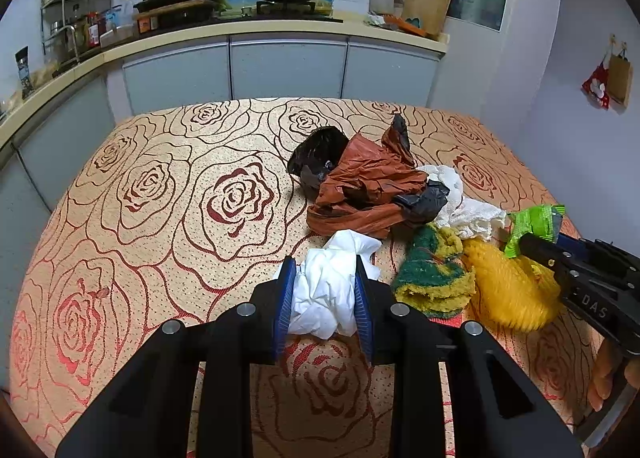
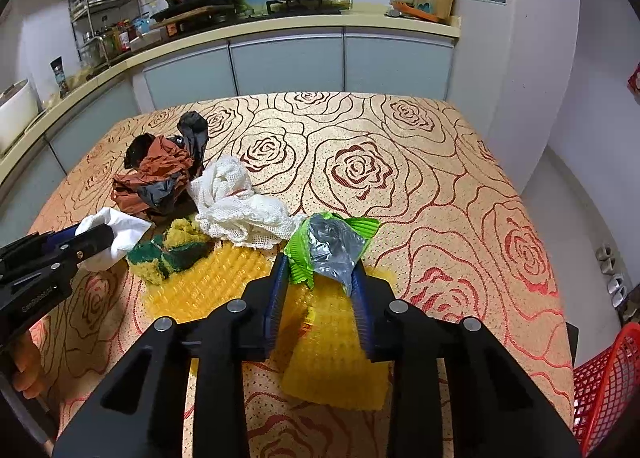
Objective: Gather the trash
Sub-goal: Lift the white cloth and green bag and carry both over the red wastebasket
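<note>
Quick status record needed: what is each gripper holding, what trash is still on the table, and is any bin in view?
left gripper: shut on white crumpled paper
right gripper: shut on green wrapper
still on table: orange-brown bag, black bag, white mesh cloth, green-yellow sponge, yellow mesh
sponge position: beside the white crumpled paper, partly on the yellow mesh
bin: red basket at the table's right edge, right wrist view only
</note>
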